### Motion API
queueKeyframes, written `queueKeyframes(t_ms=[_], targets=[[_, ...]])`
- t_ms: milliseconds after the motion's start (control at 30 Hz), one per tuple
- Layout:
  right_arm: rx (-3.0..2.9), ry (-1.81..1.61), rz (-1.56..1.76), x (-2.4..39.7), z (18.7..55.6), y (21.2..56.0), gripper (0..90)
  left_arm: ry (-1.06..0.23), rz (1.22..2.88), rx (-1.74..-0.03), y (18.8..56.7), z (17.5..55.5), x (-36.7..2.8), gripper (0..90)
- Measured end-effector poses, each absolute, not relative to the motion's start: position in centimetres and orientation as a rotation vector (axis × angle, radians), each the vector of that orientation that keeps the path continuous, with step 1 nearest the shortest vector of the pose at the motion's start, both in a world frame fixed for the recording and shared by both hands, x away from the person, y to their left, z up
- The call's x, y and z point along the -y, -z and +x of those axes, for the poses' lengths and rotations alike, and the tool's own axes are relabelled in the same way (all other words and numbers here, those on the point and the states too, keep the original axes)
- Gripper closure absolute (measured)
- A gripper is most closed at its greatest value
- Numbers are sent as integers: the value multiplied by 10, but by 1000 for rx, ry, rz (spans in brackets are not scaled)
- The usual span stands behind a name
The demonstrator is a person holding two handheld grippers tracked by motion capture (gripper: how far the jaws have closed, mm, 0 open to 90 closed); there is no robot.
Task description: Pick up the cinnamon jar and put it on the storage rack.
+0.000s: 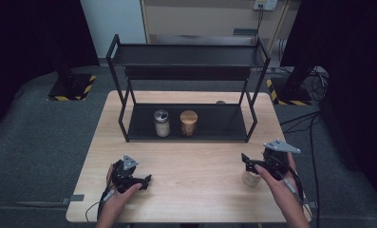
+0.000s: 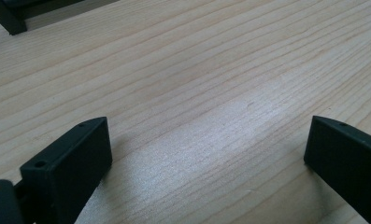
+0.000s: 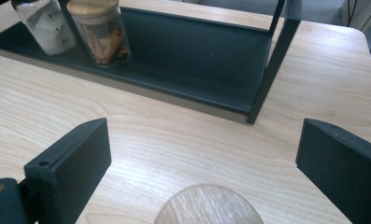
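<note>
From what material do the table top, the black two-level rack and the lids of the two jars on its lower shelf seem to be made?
The pale table top looks like wood or wood-grain laminate: fine grain lines, soft sheen. The black two-level rack seems matte painted metal: thin straight bars, flat tray. The round tan lid of the brown-filled jar looks wooden, perhaps bamboo. The shiny grey lid of the white-filled jar looks like metal, though plastic is possible.

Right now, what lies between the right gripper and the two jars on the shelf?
Bare table, seen in the right gripper view: the right gripper hangs open above a wooden lid, the jars beyond.
</note>
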State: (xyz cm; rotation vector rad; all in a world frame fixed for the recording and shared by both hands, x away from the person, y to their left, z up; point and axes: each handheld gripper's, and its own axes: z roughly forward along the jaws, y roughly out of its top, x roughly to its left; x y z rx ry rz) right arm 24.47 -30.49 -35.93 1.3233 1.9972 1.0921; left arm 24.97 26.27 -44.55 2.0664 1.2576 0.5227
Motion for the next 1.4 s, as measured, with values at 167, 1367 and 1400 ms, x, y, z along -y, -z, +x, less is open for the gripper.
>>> queueKeyframes(t_ms=[167, 1367, 1400], targets=[[-2000, -1079, 1335, 307, 240, 365, 35, -523, 2067, -1258, 446, 250, -263, 0], [-2016, -1006, 1388, 310, 216, 395, 35, -524, 2066, -1260, 445, 249, -262, 0], [-2019, -1005, 1390, 311, 215, 396, 35, -525, 2065, -1260, 446, 249, -262, 0]])
